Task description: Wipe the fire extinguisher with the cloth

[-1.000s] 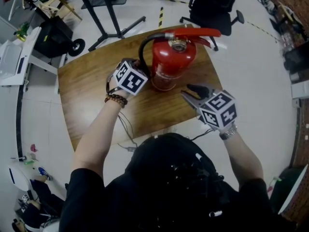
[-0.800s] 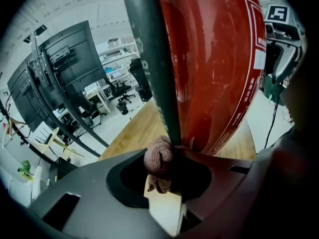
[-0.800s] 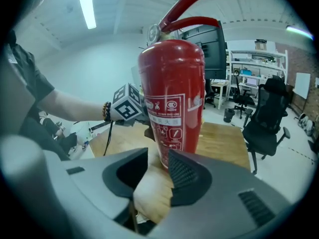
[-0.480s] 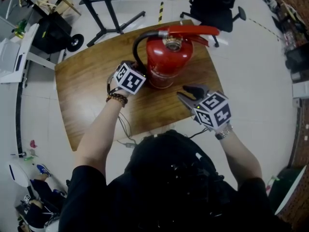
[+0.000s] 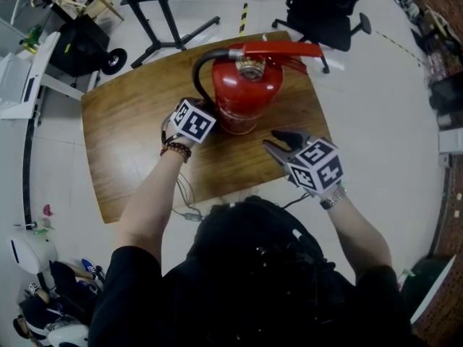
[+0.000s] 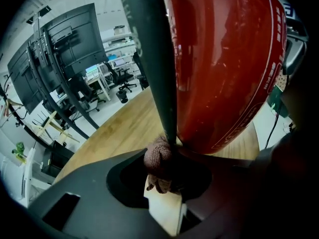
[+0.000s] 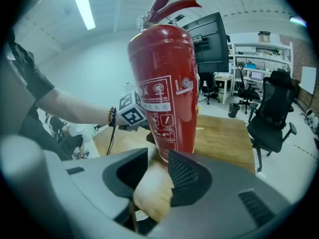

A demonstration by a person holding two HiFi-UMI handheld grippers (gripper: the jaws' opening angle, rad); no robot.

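Note:
A red fire extinguisher (image 5: 246, 96) stands upright on the wooden table (image 5: 130, 143), its black hose (image 6: 154, 59) hanging down its left side. My left gripper (image 5: 213, 116) is shut on a bunched brown cloth (image 6: 159, 163). The cloth is pressed against the cylinder's lower left, right at the hose (image 5: 199, 74). My right gripper (image 5: 282, 142) hovers over the table just in front and right of the extinguisher (image 7: 164, 83). It is open with only bare wood between its fingers (image 7: 187, 176). The right gripper view also shows the left gripper's marker cube (image 7: 130, 112) beside the cylinder's base.
A black office chair (image 5: 325, 13) stands beyond the table's far right corner. Black stand legs (image 5: 166, 27) and a black wheeled case (image 5: 79, 45) are on the floor at far left. Cables (image 5: 189, 194) hang off the near table edge.
The left gripper has slid down the extinguisher's side with the cloth. The right gripper has hardly moved.

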